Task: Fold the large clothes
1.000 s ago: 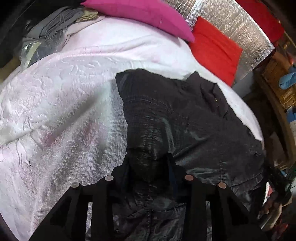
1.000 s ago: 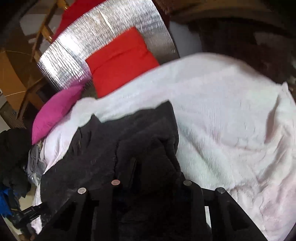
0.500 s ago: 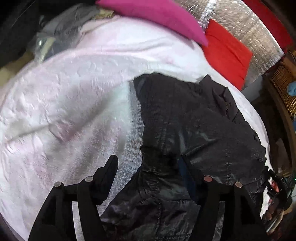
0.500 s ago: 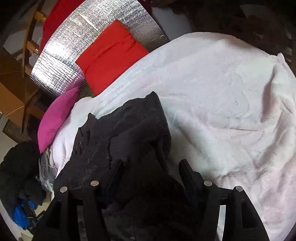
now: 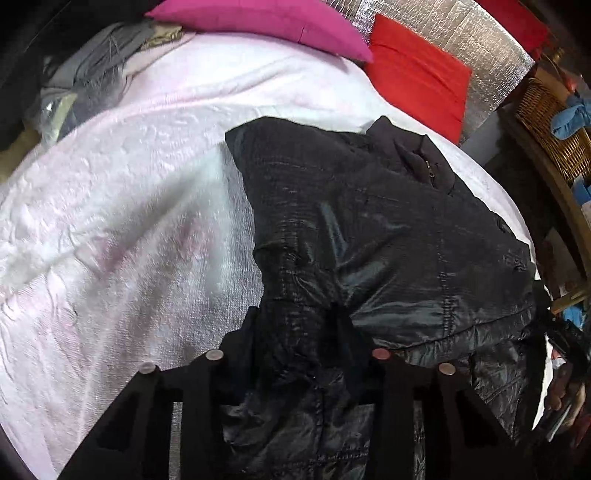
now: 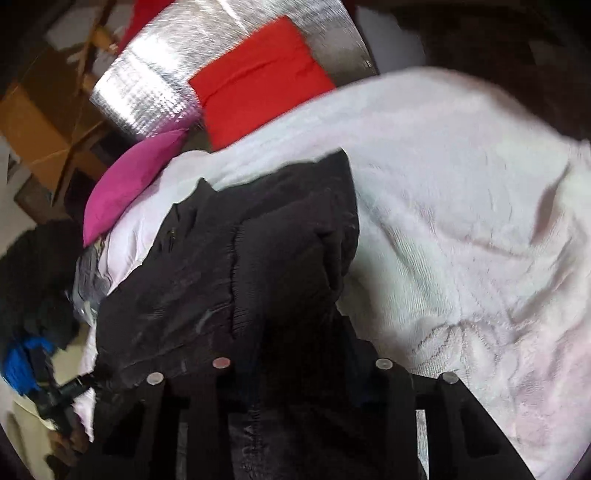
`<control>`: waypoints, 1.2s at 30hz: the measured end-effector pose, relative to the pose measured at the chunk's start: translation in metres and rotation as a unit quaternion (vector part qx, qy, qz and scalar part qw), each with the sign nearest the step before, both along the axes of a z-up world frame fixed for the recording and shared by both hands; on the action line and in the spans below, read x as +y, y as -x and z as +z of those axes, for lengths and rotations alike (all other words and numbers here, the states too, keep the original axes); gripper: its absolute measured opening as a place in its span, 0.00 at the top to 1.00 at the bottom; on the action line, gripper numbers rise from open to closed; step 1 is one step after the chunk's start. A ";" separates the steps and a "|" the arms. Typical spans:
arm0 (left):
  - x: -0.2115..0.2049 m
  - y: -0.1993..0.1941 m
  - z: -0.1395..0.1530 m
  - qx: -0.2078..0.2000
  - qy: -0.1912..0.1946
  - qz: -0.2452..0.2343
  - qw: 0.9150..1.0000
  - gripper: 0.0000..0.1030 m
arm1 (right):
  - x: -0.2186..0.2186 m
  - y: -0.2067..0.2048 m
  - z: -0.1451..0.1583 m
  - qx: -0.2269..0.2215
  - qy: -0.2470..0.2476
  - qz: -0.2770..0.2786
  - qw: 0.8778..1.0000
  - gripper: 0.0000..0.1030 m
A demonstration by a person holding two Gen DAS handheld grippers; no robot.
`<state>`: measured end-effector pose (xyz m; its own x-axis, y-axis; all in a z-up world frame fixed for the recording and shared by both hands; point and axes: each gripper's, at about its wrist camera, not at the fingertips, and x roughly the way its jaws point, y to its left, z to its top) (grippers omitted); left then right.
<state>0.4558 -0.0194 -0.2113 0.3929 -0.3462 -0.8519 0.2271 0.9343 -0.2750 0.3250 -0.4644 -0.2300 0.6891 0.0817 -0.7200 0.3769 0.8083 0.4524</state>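
Observation:
A black quilted jacket lies spread on a bed covered by a pale pink blanket. My left gripper sits at the jacket's near left edge. Its jaws are closing, and a bunched fold of the shiny fabric is pressed between them. In the right wrist view the same jacket runs from the collar at the far left down to my right gripper. Those jaws are closing too, with dark fabric filling the gap and hiding most of both fingers.
A magenta pillow and a red pillow lean on a silver foil panel at the head of the bed. Grey clothes are heaped at the far left. A wicker chair stands beside the bed.
Both grippers held jacket fabric a second ago, spread their jaws wide half a second ago, and now have them drawn in on the fabric again. The jacket has barely shifted.

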 end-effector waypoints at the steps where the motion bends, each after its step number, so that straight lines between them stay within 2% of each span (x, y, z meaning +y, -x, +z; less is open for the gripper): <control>1: 0.001 0.001 -0.002 -0.001 0.000 0.000 1.000 0.62 | 0.001 0.002 0.003 -0.003 0.003 -0.001 1.000 0.63; 2: 0.003 -0.003 -0.005 0.002 0.000 0.000 1.000 0.62 | 0.002 0.002 0.004 -0.005 0.007 0.000 1.000 0.63; 4: 0.003 -0.005 -0.013 0.012 -0.002 0.001 1.000 0.58 | 0.004 -0.002 -0.004 0.021 0.026 0.001 0.999 0.63; 6: 0.000 -0.006 -0.015 0.011 -0.013 0.001 1.000 0.53 | 0.002 -0.005 -0.016 0.041 0.015 0.002 0.999 0.60; 7: -0.001 -0.008 -0.014 0.013 -0.012 0.002 1.000 0.51 | 0.000 -0.004 -0.017 0.040 0.008 -0.001 0.999 0.58; 8: 0.001 -0.008 -0.013 0.022 -0.010 0.009 1.000 0.45 | -0.002 -0.003 -0.015 0.037 0.002 -0.003 0.999 0.58; 10: 0.004 -0.009 -0.012 0.036 -0.006 0.019 0.999 0.38 | -0.006 0.002 -0.007 0.033 -0.018 -0.012 0.999 0.45; 15: 0.013 0.005 0.002 0.026 -0.016 0.016 0.999 0.33 | -0.013 0.026 0.006 0.016 -0.041 -0.014 0.999 0.42; 22: 0.038 0.056 0.020 -0.013 -0.059 -0.001 0.998 0.31 | -0.023 0.075 0.013 0.000 -0.052 -0.017 0.998 0.42; 29: 0.088 0.138 0.028 -0.041 -0.091 0.011 0.995 0.30 | -0.024 0.133 0.013 -0.017 -0.085 -0.029 0.996 0.42; 33: 0.104 0.180 0.025 -0.040 -0.077 0.017 0.996 0.26 | -0.016 0.160 0.011 -0.024 -0.102 -0.030 0.994 0.40; 36: 0.114 0.206 0.016 -0.022 -0.050 0.018 0.998 0.24 | -0.004 0.180 0.005 -0.018 -0.115 -0.023 0.993 0.40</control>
